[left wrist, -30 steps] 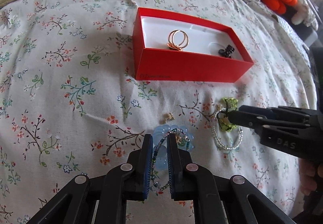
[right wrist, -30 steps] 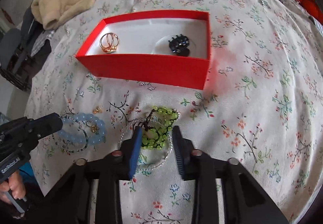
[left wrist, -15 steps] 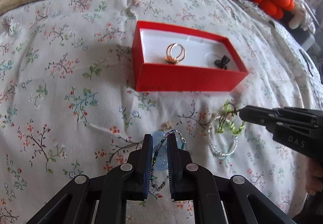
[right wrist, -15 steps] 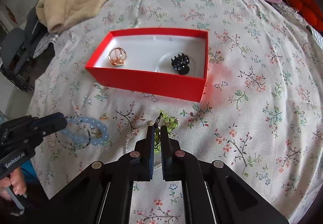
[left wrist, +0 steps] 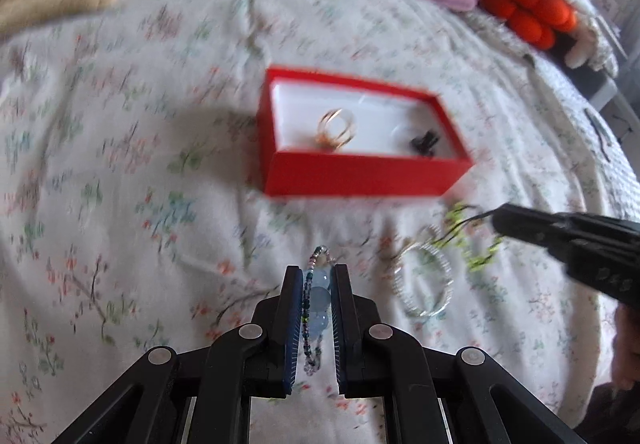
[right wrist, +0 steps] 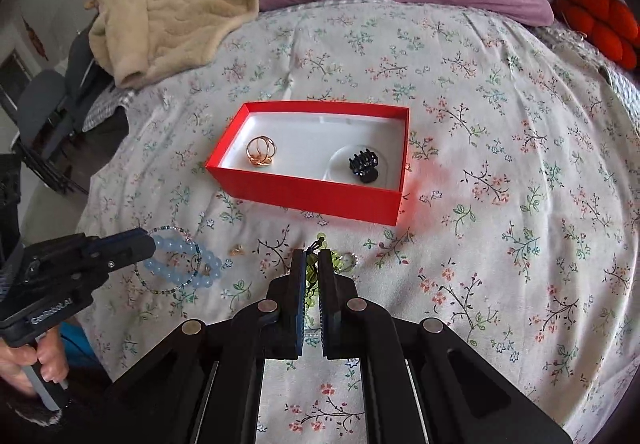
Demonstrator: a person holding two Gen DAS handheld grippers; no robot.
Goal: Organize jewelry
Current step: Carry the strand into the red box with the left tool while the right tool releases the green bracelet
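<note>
Right wrist view: the right gripper (right wrist: pixel 311 268) is clamped on the green bead bracelet (right wrist: pixel 311 274), and the red box (right wrist: pixel 316 164) lies straight ahead — long side facing it. The left gripper (left wrist: pixel 316 284), pinching the pale blue bracelet (left wrist: pixel 320 296), sits about as near.

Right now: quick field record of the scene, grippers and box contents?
left gripper: shut on blue bead bracelet
right gripper: shut on green bead bracelet
red box: open, on floral bedspread
in box: gold rings, black hair claw
loose on bedspread: silver bracelet
</note>
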